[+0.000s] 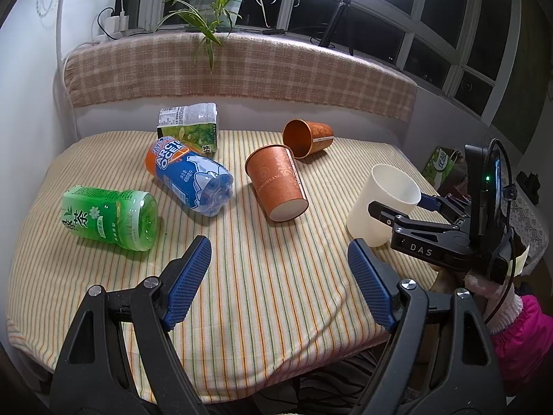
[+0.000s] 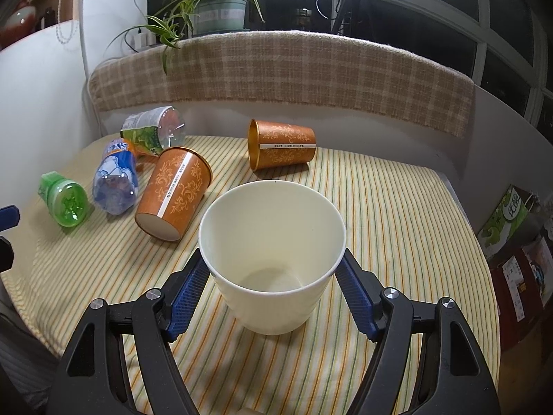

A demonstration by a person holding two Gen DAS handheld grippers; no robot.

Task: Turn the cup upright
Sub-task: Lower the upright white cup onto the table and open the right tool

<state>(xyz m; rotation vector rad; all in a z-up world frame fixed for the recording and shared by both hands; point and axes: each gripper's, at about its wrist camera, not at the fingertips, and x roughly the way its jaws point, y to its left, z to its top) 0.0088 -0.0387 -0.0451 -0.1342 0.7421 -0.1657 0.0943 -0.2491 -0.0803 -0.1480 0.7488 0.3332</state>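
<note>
- Our right gripper (image 2: 273, 276) pinches the white cup (image 2: 273, 259) across its upper wall, one blue pad on each side just under the rim, so the mouth faces up and stays unobstructed.
- The white cup sits straight ahead of that gripper, between its fingers, with its mouth up and tipped slightly back toward the camera. In the left wrist view its base looks to be on or just above the striped tablecloth (image 1: 276, 276); we cannot tell which.
- We judge the flip of this cup nearly done: what remains is to settle it flat and let go without tipping it.
- Our left gripper (image 1: 280, 276) is spread wide with nothing between its pads, hovering over bare cloth beside the right one, likely kept out of the way.
- Beyond and to the left of the right gripper, the near orange cup (image 2: 174, 193) lies on its side, base toward us; the far orange cup (image 2: 281, 145) lies sideways farther ahead. Both still need righting.
- Farther left lie the blue bottle (image 2: 115, 186) and the green bottle (image 2: 64, 200), well apart from the white cup.
</note>
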